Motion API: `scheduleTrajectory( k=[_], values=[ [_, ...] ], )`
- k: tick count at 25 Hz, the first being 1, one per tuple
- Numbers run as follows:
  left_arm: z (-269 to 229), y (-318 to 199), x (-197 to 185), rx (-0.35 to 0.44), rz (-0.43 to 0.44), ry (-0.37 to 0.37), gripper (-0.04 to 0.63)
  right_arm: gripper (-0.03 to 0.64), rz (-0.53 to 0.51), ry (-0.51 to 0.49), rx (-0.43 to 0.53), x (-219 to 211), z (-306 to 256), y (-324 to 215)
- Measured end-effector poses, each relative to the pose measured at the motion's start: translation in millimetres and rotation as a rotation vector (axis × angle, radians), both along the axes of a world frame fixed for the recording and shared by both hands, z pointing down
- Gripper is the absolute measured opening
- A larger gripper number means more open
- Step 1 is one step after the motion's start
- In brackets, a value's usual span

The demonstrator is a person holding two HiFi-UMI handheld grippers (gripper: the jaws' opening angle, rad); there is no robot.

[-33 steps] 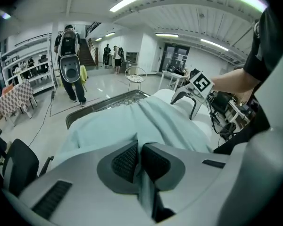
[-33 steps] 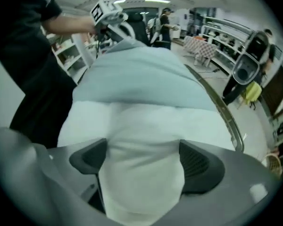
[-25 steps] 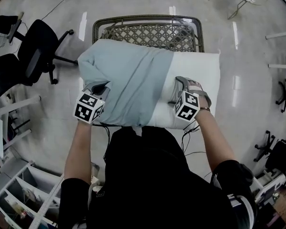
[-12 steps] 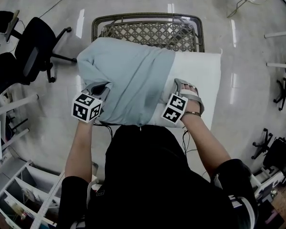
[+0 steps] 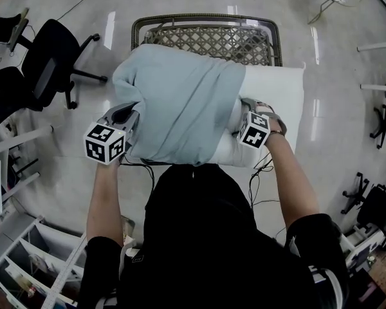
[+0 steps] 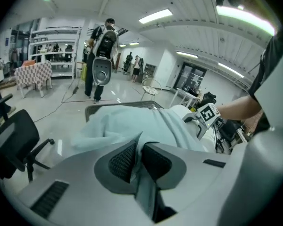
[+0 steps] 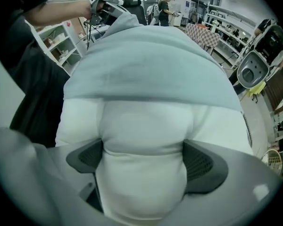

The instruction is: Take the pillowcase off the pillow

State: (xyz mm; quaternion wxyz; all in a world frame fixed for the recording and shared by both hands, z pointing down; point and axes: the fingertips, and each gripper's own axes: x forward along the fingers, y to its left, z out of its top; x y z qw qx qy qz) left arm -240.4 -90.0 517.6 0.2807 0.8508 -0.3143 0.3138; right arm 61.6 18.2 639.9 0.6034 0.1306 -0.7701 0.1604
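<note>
The light blue pillowcase [image 5: 180,105] covers the left part of the white pillow [image 5: 280,98], which lies across a woven lattice seat [image 5: 209,40] at the upper centre of the head view. The pillow's bare right end sticks out of the case. The left gripper [image 6: 140,150], at the case's lower left edge, pinches a fold of the blue cloth between its nearly closed jaws, which have just been opening a little. The right gripper [image 7: 144,160], just beside the case's right hem, points steeply down and clamps a thick bulge of the bare pillow between widely spread jaws. A black office chair [image 5: 48,60] stands at the upper left.
</note>
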Motion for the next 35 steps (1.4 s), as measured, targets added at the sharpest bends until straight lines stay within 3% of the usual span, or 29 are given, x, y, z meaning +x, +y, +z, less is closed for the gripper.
scheduleTrajectory(
  k=[2, 5, 6, 8, 11, 13, 15, 17, 19, 22, 24, 28, 31, 35],
  values=[
    [-20, -9, -29, 0.034, -0.057, -0.019, 0.038, 0.554, 0.007, -0.015, -0.006, 3, 0, 0],
    [-47, -20, -61, 0.096, -0.071, -0.096, 0.083, 0.554, 0.015, -0.017, -0.016, 4, -2, 1],
    [-56, -22, -65, 0.112, -0.077, -0.073, 0.083, 0.554, 0.017, -0.013, -0.020, 3, -2, 1],
    [-75, -27, -66, 0.117, -0.141, 0.093, 0.021, 0.554, 0.025, -0.010, -0.023, 3, -1, 0],
    [-98, -34, -92, 0.125, -0.358, 0.380, 0.012, 0.554, 0.054, -0.027, -0.024, 4, 1, -3],
    [-109, -34, -116, 0.159, -0.474, 0.477, 0.011, 0.552, 0.077, -0.047, -0.023, 7, 2, -4],
    [-123, -31, -128, 0.209, -0.495, 0.489, 0.011, 0.538, 0.097, -0.058, -0.023, 11, -1, -3],
    [-140, -22, -124, 0.262, -0.403, 0.441, 0.011, 0.528, 0.115, -0.066, -0.023, 14, -6, -3],
    [-151, -4, -97, 0.270, -0.205, 0.376, 0.011, 0.521, 0.125, -0.085, -0.025, 17, -12, -3],
    [-144, 45, -31, 0.169, 0.139, 0.350, 0.011, 0.515, 0.128, -0.089, -0.047, 27, -16, -3],
    [-132, 83, 9, 0.087, 0.322, 0.353, 0.011, 0.515, 0.121, -0.072, -0.058, 39, -17, -3],
    [-106, 128, 41, 0.011, 0.596, 0.198, 0.014, 0.517, 0.105, -0.029, -0.058, 70, -21, -7],
    [-98, 126, 17, -0.018, 0.616, 0.095, 0.087, 0.518, 0.110, -0.025, -0.066, 78, -18, -7],
    [-115, 96, -31, 0.022, 0.482, 0.039, 0.123, 0.528, 0.107, -0.015, -0.074, 74, -13, -6]
  ],
)
